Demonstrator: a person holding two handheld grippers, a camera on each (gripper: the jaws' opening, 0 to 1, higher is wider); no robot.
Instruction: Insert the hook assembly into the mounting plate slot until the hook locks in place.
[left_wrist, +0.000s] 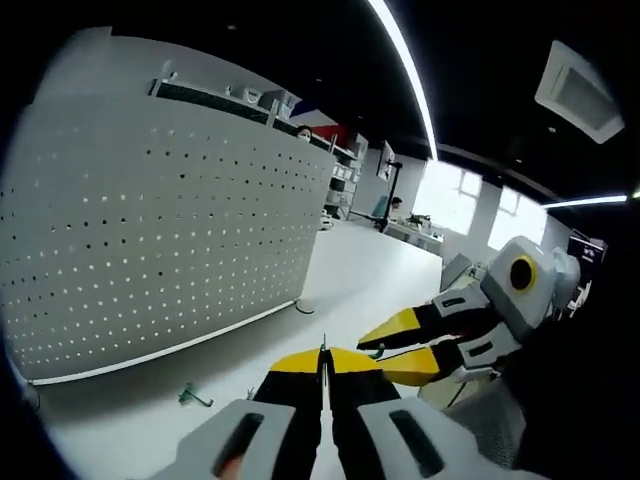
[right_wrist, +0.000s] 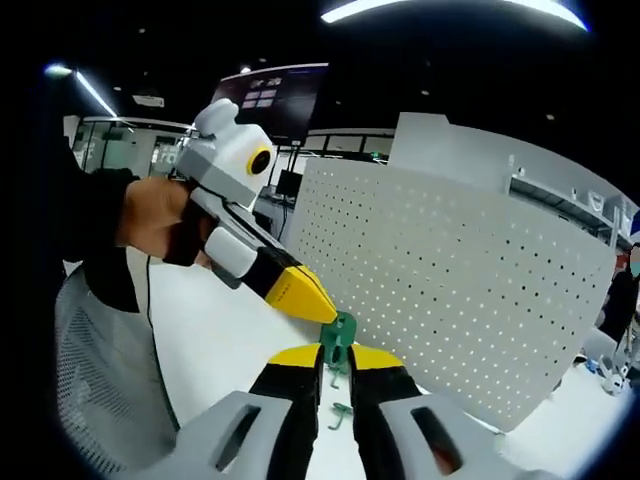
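At the bottom centre of the right gripper view, my right gripper (right_wrist: 337, 362) is clamped on the green plastic hook assembly (right_wrist: 341, 340), its yellow jaws pinched on the piece. My left gripper (right_wrist: 318, 305) comes in from the upper left, a hand (right_wrist: 160, 222) behind it, tip just beside the hook. In the left gripper view its own jaws are pressed together on a thin metal pin (left_wrist: 323, 352).

I judge the insertion not yet begun: the hook is held clear of the white perforated mounting plate (right_wrist: 460, 290), which stands upright on the white worktop (right_wrist: 220, 340). A second small green hook (right_wrist: 342, 412) lies on the worktop below; another (left_wrist: 193, 398) lies at the plate's foot. Nothing blocks the plate's face.
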